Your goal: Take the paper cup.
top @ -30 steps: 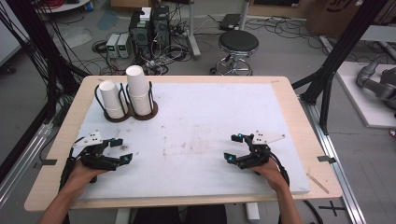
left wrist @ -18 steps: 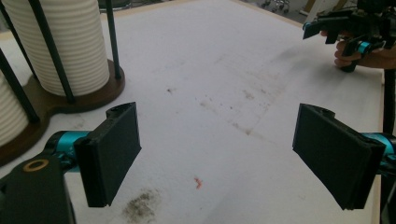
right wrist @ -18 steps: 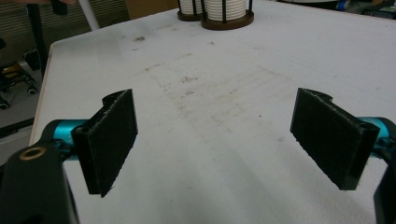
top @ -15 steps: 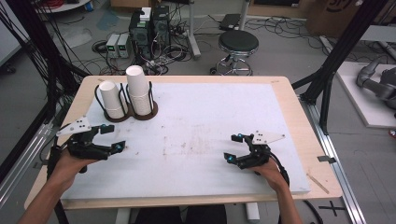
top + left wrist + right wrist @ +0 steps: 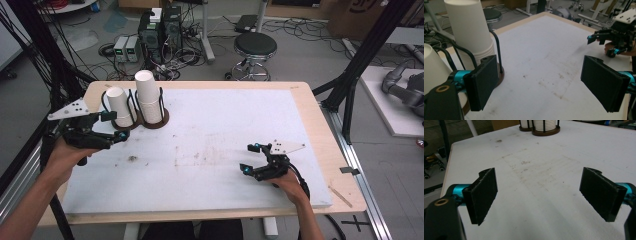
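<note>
Two stacks of white paper cups stand in black wire holders on brown bases at the mat's far left: a short stack (image 5: 119, 105) and a taller stack (image 5: 148, 95). My left gripper (image 5: 116, 127) hovers above the mat just in front of the short stack, open with nothing between its jaws. In the left gripper view its jaws (image 5: 540, 62) stand wide apart, the tall stack (image 5: 471, 27) and the short stack (image 5: 431, 67) close at the left. My right gripper (image 5: 248, 158) rests low near the mat's front right, open and empty (image 5: 539, 173).
The white mat (image 5: 225, 115) covers most of the wooden table (image 5: 320, 130) and carries faint brown stains (image 5: 132, 158). In the right gripper view the cup holders (image 5: 545, 125) sit far off. Black frame posts (image 5: 355, 75), a stool (image 5: 255, 47) and cables stand beyond the table.
My left gripper has lifted off the mat and come up toward the cup holders, jaws unchanged. The right gripper has stayed where it was.
</note>
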The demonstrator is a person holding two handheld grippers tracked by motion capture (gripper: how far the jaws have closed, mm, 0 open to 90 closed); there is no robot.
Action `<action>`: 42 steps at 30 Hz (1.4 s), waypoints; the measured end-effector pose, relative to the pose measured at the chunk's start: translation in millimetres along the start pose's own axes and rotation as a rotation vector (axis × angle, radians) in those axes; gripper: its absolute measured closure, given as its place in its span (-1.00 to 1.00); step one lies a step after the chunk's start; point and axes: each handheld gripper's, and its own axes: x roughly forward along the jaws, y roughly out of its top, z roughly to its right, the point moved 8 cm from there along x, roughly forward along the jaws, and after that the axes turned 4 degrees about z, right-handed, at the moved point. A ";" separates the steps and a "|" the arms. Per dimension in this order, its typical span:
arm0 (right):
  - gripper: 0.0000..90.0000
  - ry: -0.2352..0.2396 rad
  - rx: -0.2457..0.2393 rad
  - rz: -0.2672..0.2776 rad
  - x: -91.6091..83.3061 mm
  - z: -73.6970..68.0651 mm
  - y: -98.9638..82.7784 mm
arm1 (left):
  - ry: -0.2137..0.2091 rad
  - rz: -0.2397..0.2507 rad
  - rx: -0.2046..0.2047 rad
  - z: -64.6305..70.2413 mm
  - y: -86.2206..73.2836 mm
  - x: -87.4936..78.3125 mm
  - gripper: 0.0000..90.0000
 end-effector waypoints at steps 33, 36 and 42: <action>-0.66 0.009 0.020 0.003 -0.3 1.8 0.2 | 0.242 -0.249 -0.051 -56.2 113.4 47.4 -0.67; -0.66 0.008 0.016 0.005 -0.2 2.0 0.4 | 0.246 -0.276 -0.066 -60.2 119.3 54.1 -0.67; -0.66 0.009 0.022 0.004 -0.3 1.9 0.3 | 0.272 -0.334 -0.067 -68.8 126.6 68.4 -0.67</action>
